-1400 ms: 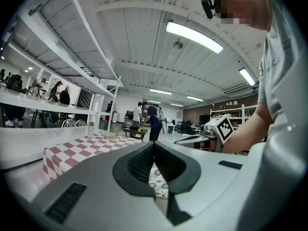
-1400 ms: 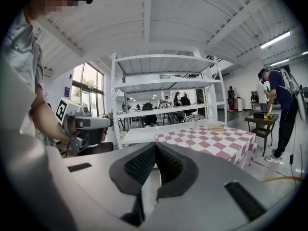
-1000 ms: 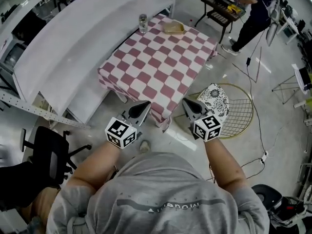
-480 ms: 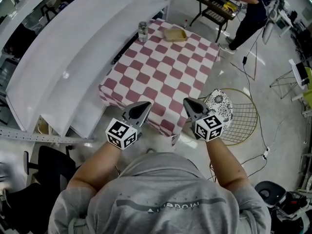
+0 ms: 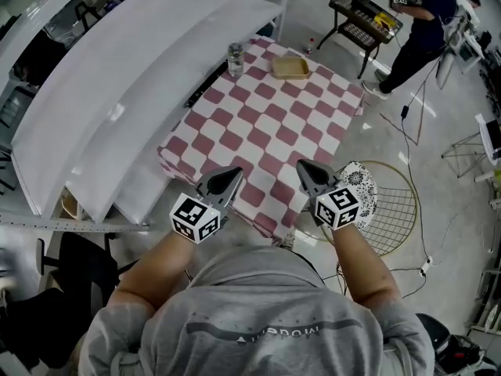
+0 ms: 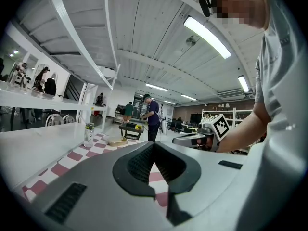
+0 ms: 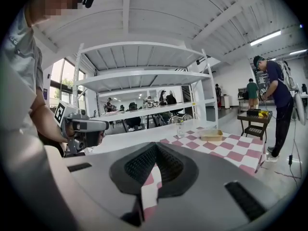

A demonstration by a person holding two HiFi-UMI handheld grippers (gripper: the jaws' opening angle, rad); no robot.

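Both grippers are held side by side in front of the person, over the near edge of a table with a pink-and-white checked cloth [image 5: 258, 124]. My left gripper [image 5: 232, 172] is shut with nothing between its jaws, and so is my right gripper [image 5: 302, 166]. At the table's far end stand a clear bottle [image 5: 235, 59] and a shallow tan tray [image 5: 290, 67]. The left gripper view shows the bottle [image 6: 88, 134], the tray [image 6: 117, 141] and the right gripper [image 6: 204, 137]. The right gripper view shows the bottle [image 7: 180, 127], the tray [image 7: 211, 134] and the left gripper [image 7: 83, 129].
A long white shelf unit [image 5: 117, 92] runs along the table's left side. A patterned stool [image 5: 358, 190] on a round wire base [image 5: 395, 210] stands right of the table. A person [image 5: 423, 22] stands at a black cart [image 5: 362, 18] beyond. A black office chair [image 5: 70, 265] sits lower left.
The person has stepped toward the table, which now lies nearer and under the gripper tips. Both grippers stay shut and level, side by side.
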